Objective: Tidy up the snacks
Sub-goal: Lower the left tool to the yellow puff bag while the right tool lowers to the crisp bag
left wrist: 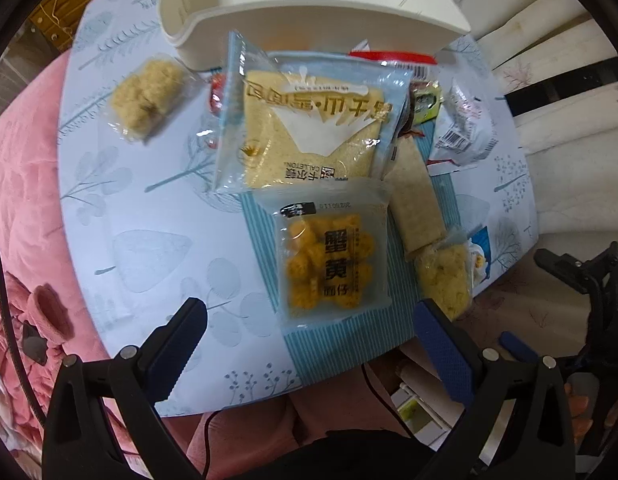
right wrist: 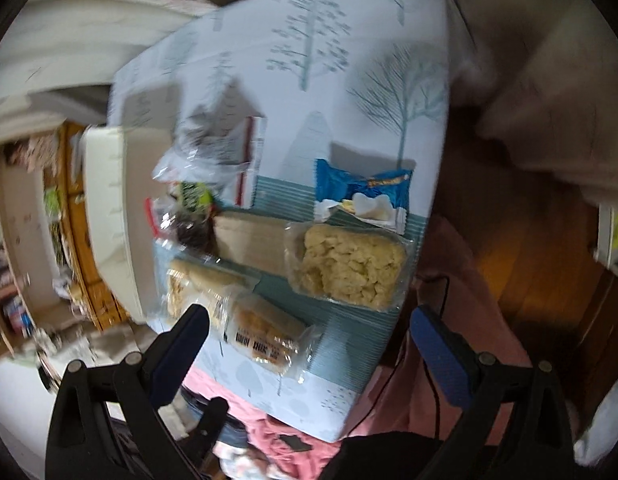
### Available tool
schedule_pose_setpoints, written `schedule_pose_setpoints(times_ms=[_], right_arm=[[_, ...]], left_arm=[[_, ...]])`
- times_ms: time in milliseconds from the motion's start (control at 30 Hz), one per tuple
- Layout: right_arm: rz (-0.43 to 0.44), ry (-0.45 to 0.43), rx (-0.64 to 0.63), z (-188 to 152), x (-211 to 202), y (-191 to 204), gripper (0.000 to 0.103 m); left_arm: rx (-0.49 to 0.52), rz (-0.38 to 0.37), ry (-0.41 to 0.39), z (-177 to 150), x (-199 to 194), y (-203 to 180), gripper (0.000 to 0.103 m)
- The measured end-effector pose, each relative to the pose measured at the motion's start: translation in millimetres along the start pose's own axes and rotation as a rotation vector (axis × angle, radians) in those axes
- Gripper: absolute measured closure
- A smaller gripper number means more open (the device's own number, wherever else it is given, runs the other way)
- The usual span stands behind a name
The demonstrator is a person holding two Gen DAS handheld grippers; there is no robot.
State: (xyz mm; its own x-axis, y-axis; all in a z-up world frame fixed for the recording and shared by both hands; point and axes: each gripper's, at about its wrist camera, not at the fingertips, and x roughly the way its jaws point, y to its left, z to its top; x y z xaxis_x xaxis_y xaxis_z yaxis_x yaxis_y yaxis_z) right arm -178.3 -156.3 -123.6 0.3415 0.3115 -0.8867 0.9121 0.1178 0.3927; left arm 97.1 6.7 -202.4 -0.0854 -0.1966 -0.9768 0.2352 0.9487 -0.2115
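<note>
Several wrapped snacks lie on a small table with a tree-print cloth. A white plastic basket stands at the far edge. In the left wrist view a big blue bread pack lies before it, a yellow egg-yolk snack pack nearer, a clear-wrapped crumbly cake at left. My left gripper is open and empty, just short of the yellow pack. My right gripper is open and empty above the table's near edge, by a crumbly cake pack and a blue candy pack.
A tan wafer pack, a silver barcode pack and green and red packs lie at right. Pink bedding surrounds the table. The basket shows at left in the right wrist view. A wooden floor lies to the right.
</note>
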Motion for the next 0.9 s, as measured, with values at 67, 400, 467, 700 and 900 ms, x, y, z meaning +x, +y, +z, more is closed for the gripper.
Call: schedule_pose_setpoints(times_ms=[67,400,467,700,900], right_arm=[[-0.006,0.025,0.04,5,12,-3,0.002],[-0.151,0.154,0.149,26,74,-15,0.016],[-0.184,0.179,0.152,31,85,-15,0.016],[-0.242,0.231,0.147,47,101,-5,0.016],[-0.279,0.265,0.146,56,109,2,0.014]], left_arm=[[-0.017,-0.005,0.029,8,10,-2,0.001],[-0.143,0.019,0.217,33,69,-4,0.001],[-0.167,0.031,0.242,36,79,-5,0.001],[-0.237,0.035,0.308,49,107,-8,0.001],[-0.265,0.046,0.351,56,127,-13,0.01]])
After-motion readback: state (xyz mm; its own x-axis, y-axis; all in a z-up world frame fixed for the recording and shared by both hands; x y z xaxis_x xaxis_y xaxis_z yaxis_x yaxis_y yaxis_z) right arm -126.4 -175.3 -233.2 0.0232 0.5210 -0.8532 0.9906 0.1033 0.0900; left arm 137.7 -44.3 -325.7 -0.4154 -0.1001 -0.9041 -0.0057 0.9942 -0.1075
